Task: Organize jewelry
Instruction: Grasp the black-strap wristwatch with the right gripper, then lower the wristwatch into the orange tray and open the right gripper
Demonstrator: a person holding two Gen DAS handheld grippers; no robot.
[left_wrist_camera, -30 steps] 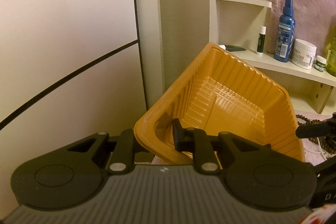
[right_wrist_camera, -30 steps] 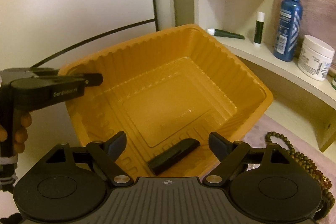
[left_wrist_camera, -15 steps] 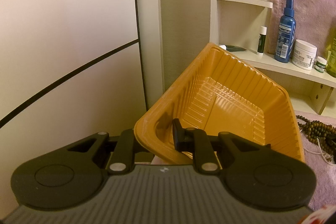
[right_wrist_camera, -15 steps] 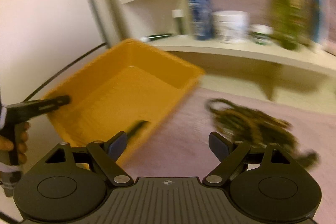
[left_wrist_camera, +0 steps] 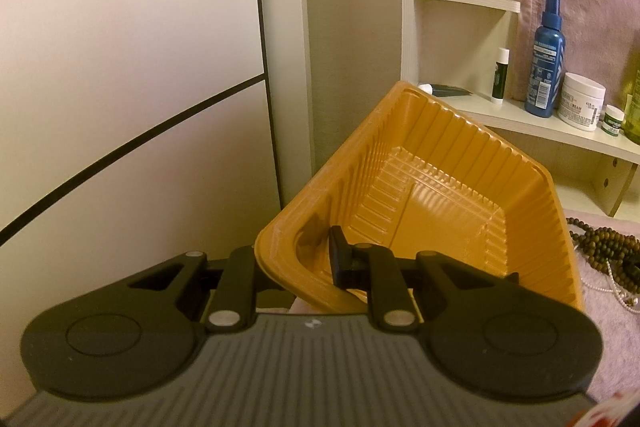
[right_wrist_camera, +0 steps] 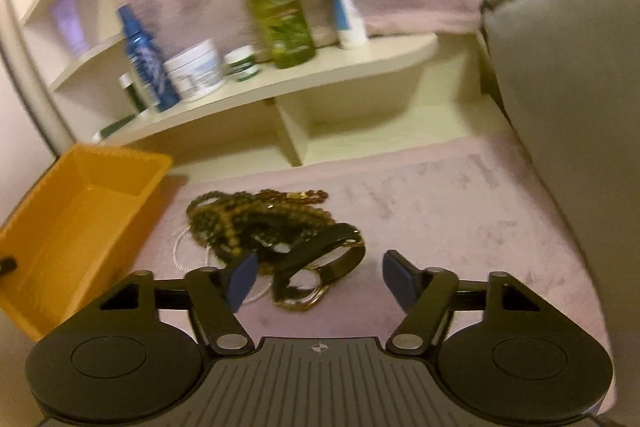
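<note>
Two claws at work: your left claw (left_wrist_camera: 296, 263) is clamped on the near wall of the orange tray (left_wrist_camera: 460, 195), one finger outside and one inside, tipping the tray up on its edge beside the corner shelf (left_wrist_camera: 532, 125). Your right claw (right_wrist_camera: 316, 279) is off the tray and hangs over the jewelry pile (right_wrist_camera: 264, 227) on the pink cloth (right_wrist_camera: 460, 211); its jaws have just been closing in but are parted, and nothing is pinched, though the black bangle (right_wrist_camera: 332, 255) and a gold ring (right_wrist_camera: 300, 291) lie between the blue pads (right_wrist_camera: 242, 277). Brown beaded strands and a thin white chain (right_wrist_camera: 180, 247) are tangled just right of the tray. On the shelf behind stand a blue spray bottle (right_wrist_camera: 146, 63), a white jar (right_wrist_camera: 196, 69) and a green bottle (right_wrist_camera: 276, 3). The right view is blurred.
</note>
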